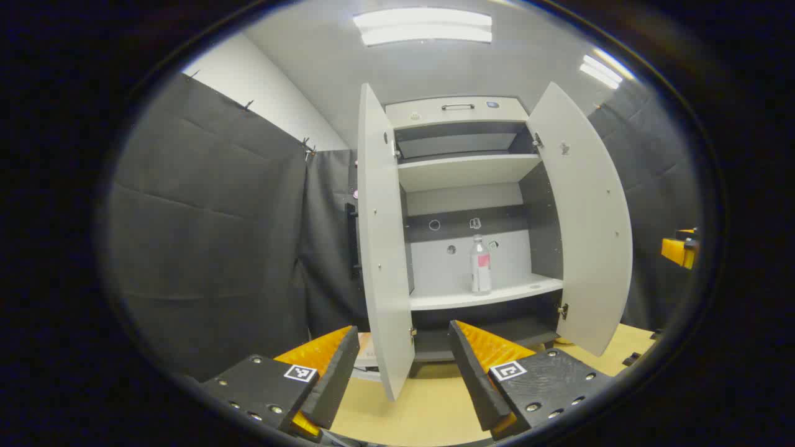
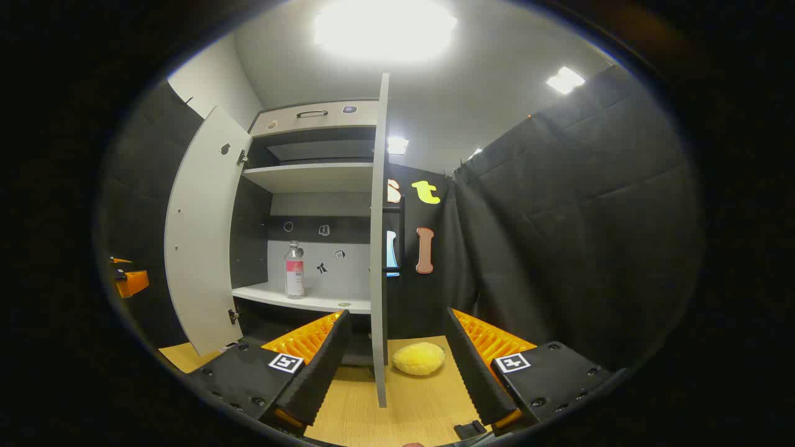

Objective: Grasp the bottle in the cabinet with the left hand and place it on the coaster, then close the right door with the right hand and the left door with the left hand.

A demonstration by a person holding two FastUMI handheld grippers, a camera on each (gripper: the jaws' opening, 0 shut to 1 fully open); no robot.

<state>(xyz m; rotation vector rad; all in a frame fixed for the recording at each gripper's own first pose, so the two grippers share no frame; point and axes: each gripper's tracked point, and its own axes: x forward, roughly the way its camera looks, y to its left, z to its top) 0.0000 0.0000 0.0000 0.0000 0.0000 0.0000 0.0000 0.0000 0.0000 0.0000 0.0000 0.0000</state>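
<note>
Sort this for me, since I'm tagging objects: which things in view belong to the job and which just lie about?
Job:
bottle, upright on cabinet shelf
left door, open
right door, open
left tongs, open
right tongs, open

Lying about:
yellow soft lump on the table

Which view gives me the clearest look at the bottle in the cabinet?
The left gripper view: the bottle stands upright on the lower shelf, framed between both open doors. The right gripper view shows the same bottle off to the left, at an angle.

Clear bottle [image 1: 480, 264] with pink label, upright on cabinet [image 1: 472, 186] shelf, both doors open
</note>
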